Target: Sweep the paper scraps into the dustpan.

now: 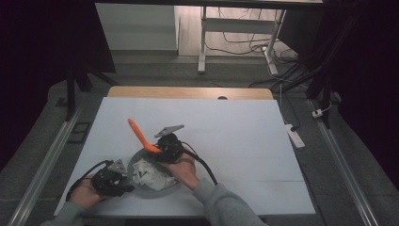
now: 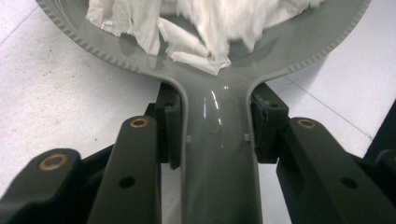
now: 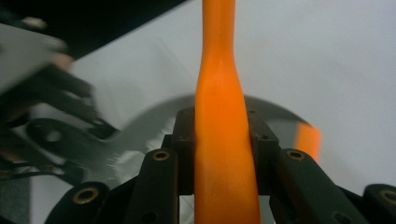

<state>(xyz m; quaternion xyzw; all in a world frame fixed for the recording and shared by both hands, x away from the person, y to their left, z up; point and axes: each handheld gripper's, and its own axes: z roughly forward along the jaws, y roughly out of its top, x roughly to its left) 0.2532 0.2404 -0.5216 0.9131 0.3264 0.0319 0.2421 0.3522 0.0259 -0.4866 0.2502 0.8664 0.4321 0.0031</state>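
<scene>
A round grey pan [image 1: 157, 190] lies near the table's front edge with crumpled white paper [image 1: 147, 173] in it. My left gripper [image 1: 126, 181] is shut on the pan's flat handle [image 2: 217, 154], with a pad on each side; torn paper [image 2: 205, 28] lies just beyond. My right gripper [image 1: 160, 148] hangs over the far side of the pan, shut on an orange utensil [image 1: 139, 134] that points up and to the far left. In the right gripper view the orange handle [image 3: 222, 140] runs straight up between the jaws, with the pan's rim [image 3: 273, 109] behind it.
The white table top [image 1: 226, 136] stretches away behind and to the right of the pan. A wooden strip [image 1: 188, 92] edges its far side. A power strip [image 1: 295, 135] lies on the floor off the right edge. The left gripper [image 3: 51, 126] shows blurred in the right gripper view.
</scene>
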